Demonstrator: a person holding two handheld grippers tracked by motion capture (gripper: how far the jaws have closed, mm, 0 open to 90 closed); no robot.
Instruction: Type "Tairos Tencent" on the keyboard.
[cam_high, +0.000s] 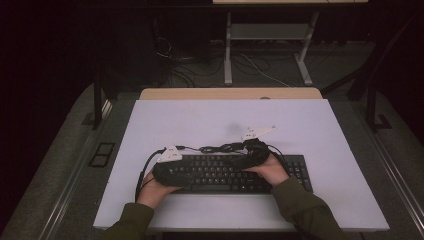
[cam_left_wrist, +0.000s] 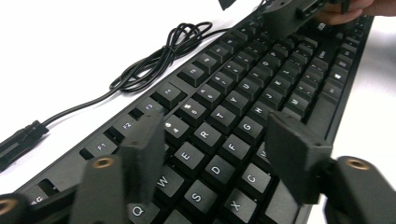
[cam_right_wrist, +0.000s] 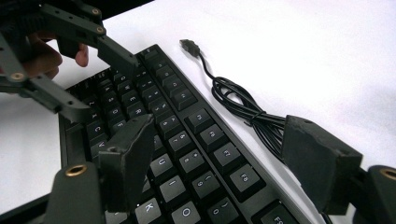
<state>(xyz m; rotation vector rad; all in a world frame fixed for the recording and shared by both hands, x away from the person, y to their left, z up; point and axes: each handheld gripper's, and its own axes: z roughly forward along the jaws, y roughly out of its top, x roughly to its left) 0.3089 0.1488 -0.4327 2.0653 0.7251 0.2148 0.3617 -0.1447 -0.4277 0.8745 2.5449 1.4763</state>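
A black keyboard (cam_high: 227, 176) lies near the front of the white table top (cam_high: 200, 117). Its black cable (cam_high: 220, 148) is bundled in loops just behind it, and the plug (cam_right_wrist: 188, 45) lies loose on the white surface. My left gripper (cam_high: 172, 167) hovers over the keyboard's left half, its jaws open above the letter keys (cam_left_wrist: 217, 135). Over the right half my right gripper (cam_high: 250, 152) stands open, one jaw above the number keys and the other above the cable (cam_right_wrist: 219, 135). The two grippers face each other along the keyboard, and neither holds anything.
The white top has bare room behind the cable and on both sides of the keyboard. A wooden desk edge (cam_high: 230, 93) runs along its far side. Beyond it on the dark floor are loose wires (cam_high: 260, 70) and a grey desk frame (cam_high: 267, 32).
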